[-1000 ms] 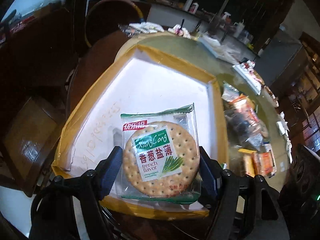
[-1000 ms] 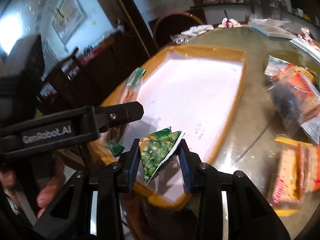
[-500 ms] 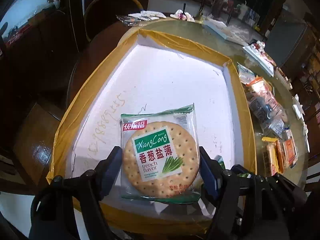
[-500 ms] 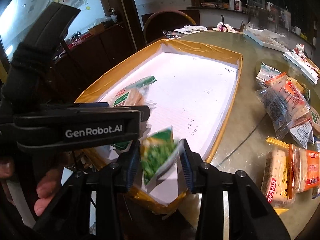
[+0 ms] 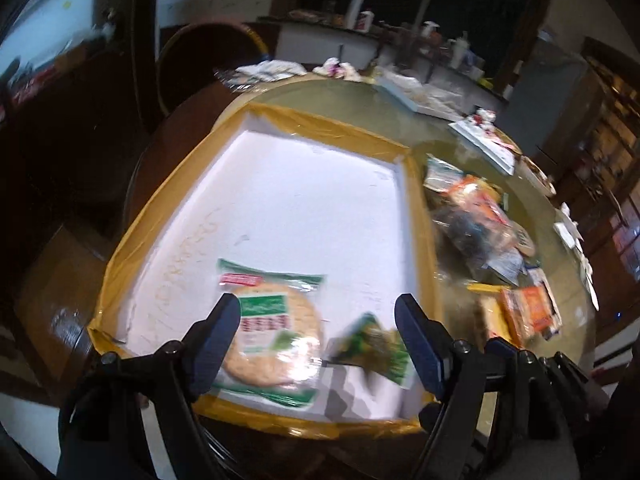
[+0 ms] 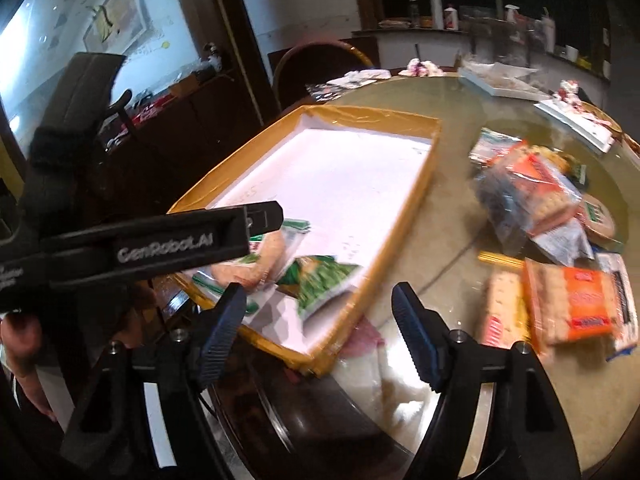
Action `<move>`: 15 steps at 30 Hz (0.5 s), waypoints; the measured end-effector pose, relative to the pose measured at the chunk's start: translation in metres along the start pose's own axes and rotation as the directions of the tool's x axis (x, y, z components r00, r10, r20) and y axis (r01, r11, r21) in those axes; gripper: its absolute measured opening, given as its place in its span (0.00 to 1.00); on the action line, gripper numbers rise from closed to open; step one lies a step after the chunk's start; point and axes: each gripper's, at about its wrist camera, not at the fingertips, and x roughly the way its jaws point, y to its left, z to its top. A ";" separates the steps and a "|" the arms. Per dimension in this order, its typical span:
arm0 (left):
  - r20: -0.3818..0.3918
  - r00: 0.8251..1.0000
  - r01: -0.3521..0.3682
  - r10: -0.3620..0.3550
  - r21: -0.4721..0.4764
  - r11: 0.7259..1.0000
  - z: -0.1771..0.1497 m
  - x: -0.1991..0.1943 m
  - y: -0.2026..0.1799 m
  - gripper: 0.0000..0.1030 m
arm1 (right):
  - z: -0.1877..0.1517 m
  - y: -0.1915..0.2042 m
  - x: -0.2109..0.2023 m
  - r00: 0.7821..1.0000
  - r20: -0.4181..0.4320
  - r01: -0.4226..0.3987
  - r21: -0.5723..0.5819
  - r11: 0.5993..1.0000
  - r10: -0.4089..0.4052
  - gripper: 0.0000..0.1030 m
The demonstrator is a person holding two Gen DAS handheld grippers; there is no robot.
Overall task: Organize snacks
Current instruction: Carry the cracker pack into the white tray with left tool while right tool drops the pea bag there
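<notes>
Nearest the lens, the left tool (image 5: 316, 340) has just been spreading its jaws, which stand wide apart and press on nothing; the round cracker in a clear green-edged wrapper (image 5: 276, 332) lies flat below, on the near floor of the tray. The right tool (image 6: 318, 326) has also just been opening and stands open and empty above the tray's near right corner. The small green packet of peas (image 6: 320, 280) lies in the tray just to the right of the cracker, close to the near rim.

The shallow white tray with yellow-brown taped edges (image 5: 416, 216) sits on the near left part of the round, glossy, olive-toned table (image 6: 460, 128); most of its white floor is bare. To the right of the tray, on the table, lies a loose heap of orange, clear and dark snack packs (image 6: 536, 204), with orange-wrapped cracker packs (image 6: 576, 304) nearer.

Farther off, white flat trays with small red-and-white things (image 6: 576, 120) rest at the table's far right, and crumpled white wrappers (image 5: 276, 70) at its far edge. A dark wooden chair with a curved back (image 5: 208, 64) stands beyond. The room is dim; a cluttered counter with bottles (image 5: 400, 36) runs along the back wall, and a framed picture (image 6: 116, 20) hangs on the left.
</notes>
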 end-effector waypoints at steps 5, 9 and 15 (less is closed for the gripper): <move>0.001 0.998 0.057 -0.057 0.036 0.998 -0.003 -0.006 -0.027 0.77 | -0.013 -0.024 -0.023 0.999 0.037 0.012 0.041 0.999 -0.014 0.77; -0.014 0.992 0.125 -0.124 0.102 0.987 -0.007 -0.009 -0.058 0.77 | -0.027 -0.056 -0.039 0.999 0.048 -0.023 0.119 0.993 0.017 0.77; -0.065 0.975 0.219 -0.211 0.165 0.962 -0.015 -0.001 -0.100 0.77 | -0.049 -0.102 -0.073 0.995 0.091 0.007 0.208 0.978 -0.026 0.76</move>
